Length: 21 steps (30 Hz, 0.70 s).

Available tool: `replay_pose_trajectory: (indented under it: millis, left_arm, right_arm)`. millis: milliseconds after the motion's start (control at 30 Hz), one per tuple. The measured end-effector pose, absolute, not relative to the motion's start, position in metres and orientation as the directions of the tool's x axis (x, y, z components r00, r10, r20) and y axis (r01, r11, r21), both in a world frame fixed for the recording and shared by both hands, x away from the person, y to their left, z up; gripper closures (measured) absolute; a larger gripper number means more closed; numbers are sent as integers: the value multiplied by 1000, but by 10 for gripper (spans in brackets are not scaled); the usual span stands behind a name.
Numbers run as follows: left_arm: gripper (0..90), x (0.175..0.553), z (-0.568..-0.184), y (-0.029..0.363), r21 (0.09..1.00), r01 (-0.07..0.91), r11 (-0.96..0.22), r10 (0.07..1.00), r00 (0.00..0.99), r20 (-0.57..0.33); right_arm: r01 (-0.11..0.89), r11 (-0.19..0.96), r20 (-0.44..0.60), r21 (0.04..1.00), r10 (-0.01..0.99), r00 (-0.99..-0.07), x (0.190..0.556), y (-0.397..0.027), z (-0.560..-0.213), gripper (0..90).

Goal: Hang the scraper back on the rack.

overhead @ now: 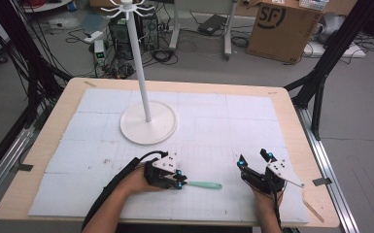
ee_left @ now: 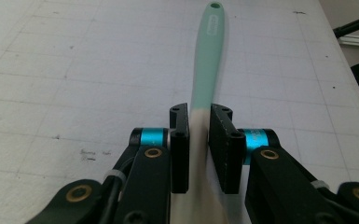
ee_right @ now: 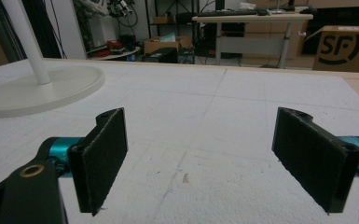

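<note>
Left gripper view showed the left gripper [ee_left: 199,140] pinching the mint spatula [ee_left: 204,74], handle running ahead between its fingers; lifting remained. The right gripper [ee_right: 214,163] waited spread, empty.

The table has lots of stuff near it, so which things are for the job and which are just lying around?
For the job:
- green spatula, clamped by its pale end in the left gripper
- white hook stand, probably where it gets hung
- right gripper, open and waiting

Just lying around:
- cardboard box
- cables on the floor
- desk at the back
</note>
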<state>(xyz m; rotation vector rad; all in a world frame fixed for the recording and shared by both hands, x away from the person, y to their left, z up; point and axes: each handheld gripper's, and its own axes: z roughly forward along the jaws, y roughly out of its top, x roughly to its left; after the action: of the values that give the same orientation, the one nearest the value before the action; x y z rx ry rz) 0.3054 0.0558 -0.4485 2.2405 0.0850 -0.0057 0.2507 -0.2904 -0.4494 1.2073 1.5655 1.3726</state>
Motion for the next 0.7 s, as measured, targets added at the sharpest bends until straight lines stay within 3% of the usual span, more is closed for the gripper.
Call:
replay_pose_trajectory:
  millis: [700]
  left_arm:
    - [815,304,-449,58,790,80,-609,79,996,-40]
  right_arm:
    - [187,-2,61,982,950,-307,251,-291,-449,179]
